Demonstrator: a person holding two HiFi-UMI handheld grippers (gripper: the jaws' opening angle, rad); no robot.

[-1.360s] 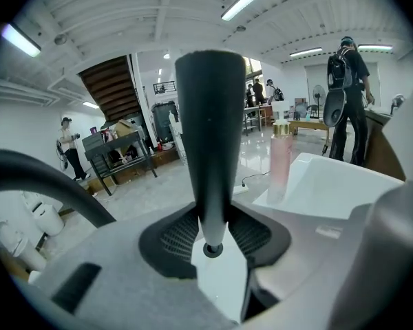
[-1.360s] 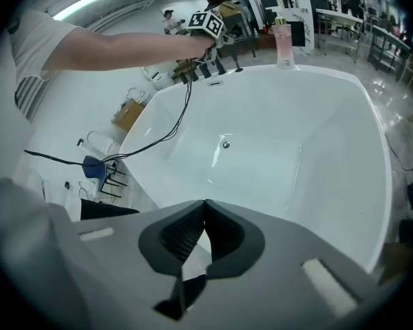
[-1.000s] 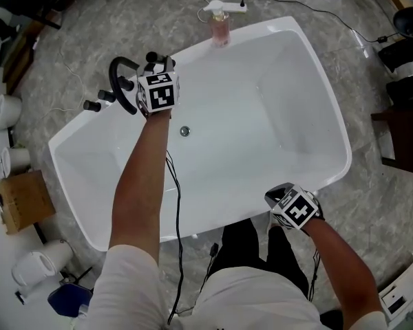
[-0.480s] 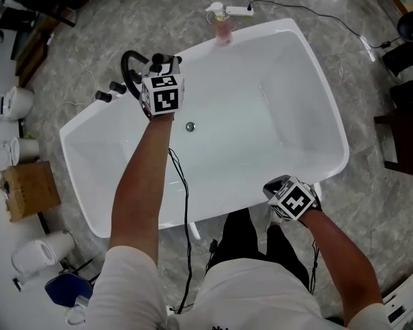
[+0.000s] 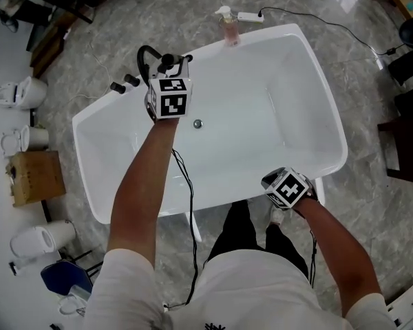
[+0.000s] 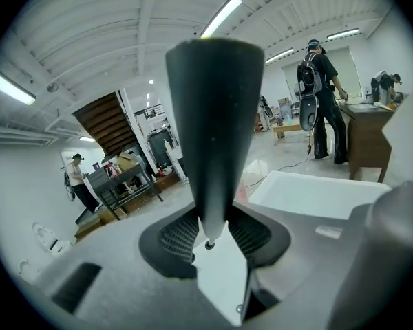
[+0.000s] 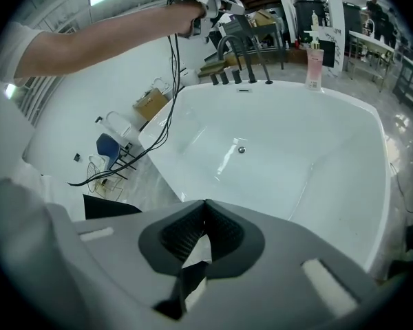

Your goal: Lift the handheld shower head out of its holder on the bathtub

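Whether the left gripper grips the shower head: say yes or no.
Yes, the left gripper is clamped on the dark shower head between its jaws.

The floor [image 5: 124,26] is grey marble. At the left edge stand white toilets [image 5: 20,93] and a cardboard box [image 5: 34,177]. Long ceiling lamps [image 6: 224,12] shine above.

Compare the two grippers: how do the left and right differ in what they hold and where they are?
The left gripper is clamped on the black shower head, while the right gripper is shut on nothing. The left is at the faucet side of the bathtub, the right by its near rim. Both have the same grey jaws.
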